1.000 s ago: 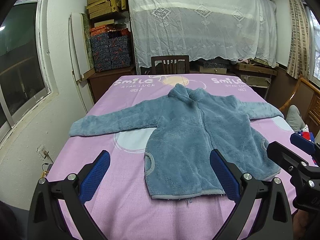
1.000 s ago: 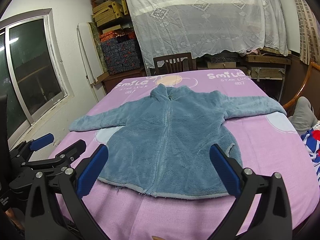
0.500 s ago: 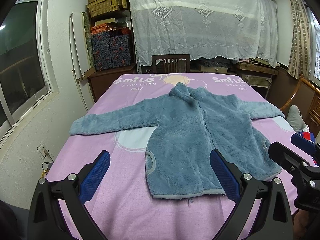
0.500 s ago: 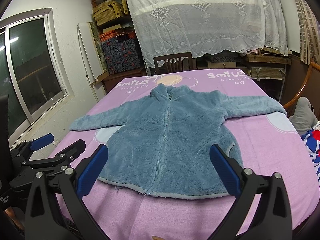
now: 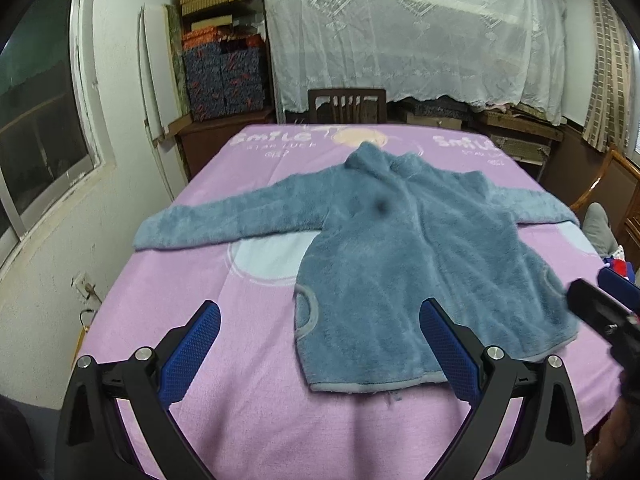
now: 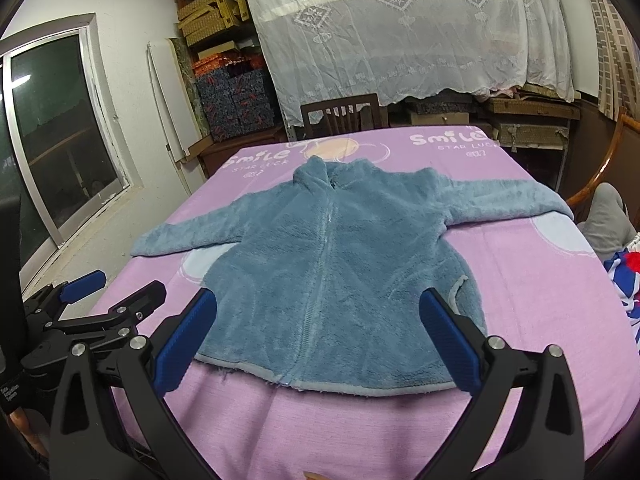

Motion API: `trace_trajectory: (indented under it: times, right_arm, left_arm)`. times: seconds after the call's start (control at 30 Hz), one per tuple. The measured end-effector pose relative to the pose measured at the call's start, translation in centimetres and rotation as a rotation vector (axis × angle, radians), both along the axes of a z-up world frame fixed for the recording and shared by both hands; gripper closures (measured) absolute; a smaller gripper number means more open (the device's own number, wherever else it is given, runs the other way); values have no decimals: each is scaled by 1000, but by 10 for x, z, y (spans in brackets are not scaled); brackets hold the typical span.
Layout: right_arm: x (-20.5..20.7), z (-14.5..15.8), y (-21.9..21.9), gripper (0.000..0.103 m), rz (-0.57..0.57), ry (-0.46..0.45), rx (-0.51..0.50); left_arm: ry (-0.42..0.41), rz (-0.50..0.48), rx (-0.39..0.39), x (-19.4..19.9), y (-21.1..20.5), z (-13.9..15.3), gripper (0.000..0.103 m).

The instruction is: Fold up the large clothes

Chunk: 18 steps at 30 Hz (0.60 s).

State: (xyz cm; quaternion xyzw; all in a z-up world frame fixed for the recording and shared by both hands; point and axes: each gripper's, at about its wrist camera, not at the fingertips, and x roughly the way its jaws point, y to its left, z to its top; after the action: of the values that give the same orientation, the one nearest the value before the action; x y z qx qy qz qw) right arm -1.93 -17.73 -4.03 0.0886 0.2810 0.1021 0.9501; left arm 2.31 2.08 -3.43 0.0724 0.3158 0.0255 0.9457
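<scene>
Currently the fluffy blue-grey fleece jacket [image 5: 404, 248] lies flat, front up and zipped, on the pink "Smile"-printed bedspread [image 5: 248, 360], collar toward the far edge, both sleeves spread sideways. Hem edge sits nearest the cameras.

Left gripper [image 5: 320, 346]: blue-padded fingers [image 5: 190, 350] spread wide, holding nothing, hovering over the near bedspread edge, the right-hand finger overlapping the jacket's hem corner in view; contact cannot be judged.

Right gripper [image 6: 318, 334]: fingers likewise spread wide, nothing between them, framing the hem [image 6: 320, 386] from above the near edge.

Background: dark wooden chair [image 6: 340, 116] just beyond the far bed edge, white lace curtain [image 6: 400, 32] behind it.
</scene>
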Motion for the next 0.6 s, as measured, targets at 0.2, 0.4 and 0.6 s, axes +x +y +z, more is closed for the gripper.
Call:
trace_trajectory:
  times: [0.2, 0.4, 0.6]
  right_arm:
    - [13, -21, -30, 4, -44, 66, 51]
    - [27, -61, -82, 4, -127, 176, 138]
    - [33, -84, -106, 4, -144, 244, 180]
  left_arm:
    - [133, 23, -147, 27, 32, -29, 3]
    - [310, 48, -266, 48, 43, -59, 3]
    - [327, 9, -209, 61, 18, -72, 19]
